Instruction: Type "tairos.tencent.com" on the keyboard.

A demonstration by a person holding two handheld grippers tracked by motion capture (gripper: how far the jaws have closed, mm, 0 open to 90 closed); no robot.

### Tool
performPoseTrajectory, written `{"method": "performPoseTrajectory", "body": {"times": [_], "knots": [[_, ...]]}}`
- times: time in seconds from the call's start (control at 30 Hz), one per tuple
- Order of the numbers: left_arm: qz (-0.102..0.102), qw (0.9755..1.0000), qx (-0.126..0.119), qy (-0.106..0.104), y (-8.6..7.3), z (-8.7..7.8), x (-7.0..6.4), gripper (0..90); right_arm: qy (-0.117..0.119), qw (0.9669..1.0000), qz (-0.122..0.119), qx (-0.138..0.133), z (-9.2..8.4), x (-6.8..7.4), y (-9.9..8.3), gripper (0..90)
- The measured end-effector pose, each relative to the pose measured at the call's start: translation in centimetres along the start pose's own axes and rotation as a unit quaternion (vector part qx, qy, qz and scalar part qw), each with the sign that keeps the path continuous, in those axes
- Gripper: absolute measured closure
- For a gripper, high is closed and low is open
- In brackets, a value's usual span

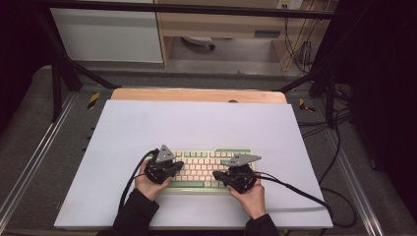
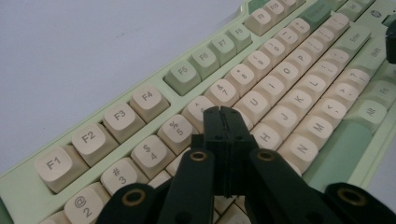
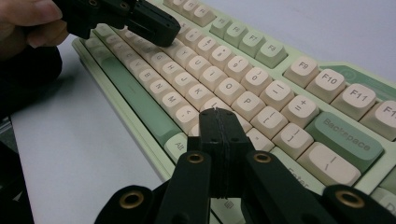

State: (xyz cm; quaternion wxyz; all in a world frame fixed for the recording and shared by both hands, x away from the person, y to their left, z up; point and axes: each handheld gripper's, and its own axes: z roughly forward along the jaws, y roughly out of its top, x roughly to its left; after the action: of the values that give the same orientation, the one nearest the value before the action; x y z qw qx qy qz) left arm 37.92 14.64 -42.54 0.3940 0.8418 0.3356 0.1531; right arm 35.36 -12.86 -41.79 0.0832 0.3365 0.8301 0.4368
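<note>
Reaching in from the near edge of the desk (image 1: 196,123), a person's two hands each hold a gripper over a pale green keyboard (image 1: 206,169) with cream keys. The left gripper (image 2: 225,114) has its jaws pressed together with nothing between them, its tip hovering above the keys just below the 6 and 7. The right gripper (image 3: 215,115) is likewise closed and empty, poised near the keys below P. Beyond them the keyboard lies flat on the white sheet, toward its near middle.
</note>
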Motion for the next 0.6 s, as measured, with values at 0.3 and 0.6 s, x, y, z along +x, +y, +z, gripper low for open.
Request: {"method": "performPoseTrajectory", "body": {"times": [0.3, 0.6], "knots": [[-0.004, 0.9999, -0.008, -0.008, -0.2, -1.5, 0.3, 89.9, 0.000, 1.0000, 0.000, -0.003, -0.1, 0.0, 0.1, 90.0], [-0.008, 0.9999, -0.011, -0.006, -1.2, -3.3, 0.9, 89.9, 0.001, 1.0000, 0.001, -0.003, -0.2, 0.0, 0.2, 90.0]]}}
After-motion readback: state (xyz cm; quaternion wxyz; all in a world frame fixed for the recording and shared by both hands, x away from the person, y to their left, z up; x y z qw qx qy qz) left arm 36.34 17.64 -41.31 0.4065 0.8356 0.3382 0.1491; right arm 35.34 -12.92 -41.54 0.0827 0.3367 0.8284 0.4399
